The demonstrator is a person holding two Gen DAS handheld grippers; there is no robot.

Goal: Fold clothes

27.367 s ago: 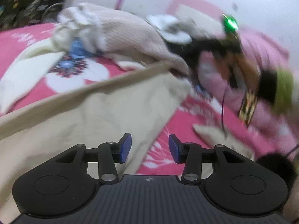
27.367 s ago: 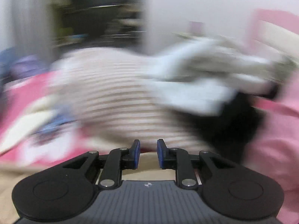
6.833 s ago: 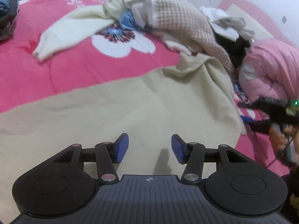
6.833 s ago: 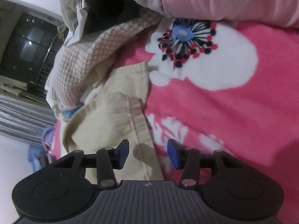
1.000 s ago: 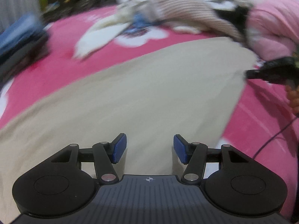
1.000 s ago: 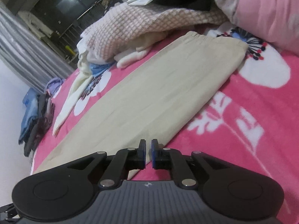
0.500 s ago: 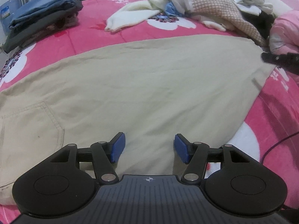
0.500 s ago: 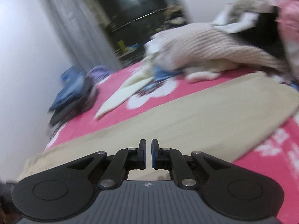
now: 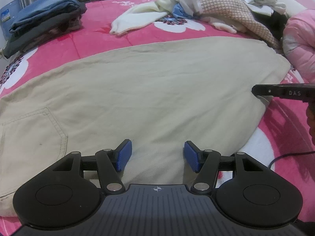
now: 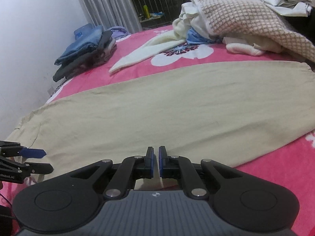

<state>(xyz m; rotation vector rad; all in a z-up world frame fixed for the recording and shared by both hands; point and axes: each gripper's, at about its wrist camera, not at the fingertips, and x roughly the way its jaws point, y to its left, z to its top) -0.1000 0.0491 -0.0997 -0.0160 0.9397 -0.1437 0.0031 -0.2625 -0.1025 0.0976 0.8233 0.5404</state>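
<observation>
Beige trousers (image 9: 157,90) lie flat and folded lengthwise across the pink floral bed, with a back pocket (image 9: 29,137) at the left. They also fill the right wrist view (image 10: 177,108). My left gripper (image 9: 157,158) is open, low over the near edge of the trousers by the waist end. My right gripper (image 10: 155,162) is shut on the trousers' near edge, and a fold of cloth shows between and below its pads. The right gripper's tip (image 9: 261,91) shows at the right of the left wrist view, at the edge near the leg end. The left gripper (image 10: 33,159) shows open at the far left.
A stack of folded jeans and dark clothes (image 9: 43,21) sits at the back left of the bed (image 9: 88,39). A heap of unfolded clothes with a checked knit (image 9: 226,9) and a white sleeve (image 9: 137,19) lies at the back. A pink jacket (image 9: 299,43) lies at the right.
Both views have steadied and dropped closer to the trousers' near edge. The right gripper's tip has moved down along the trousers' right edge. The left gripper stays open and the right stays shut.
</observation>
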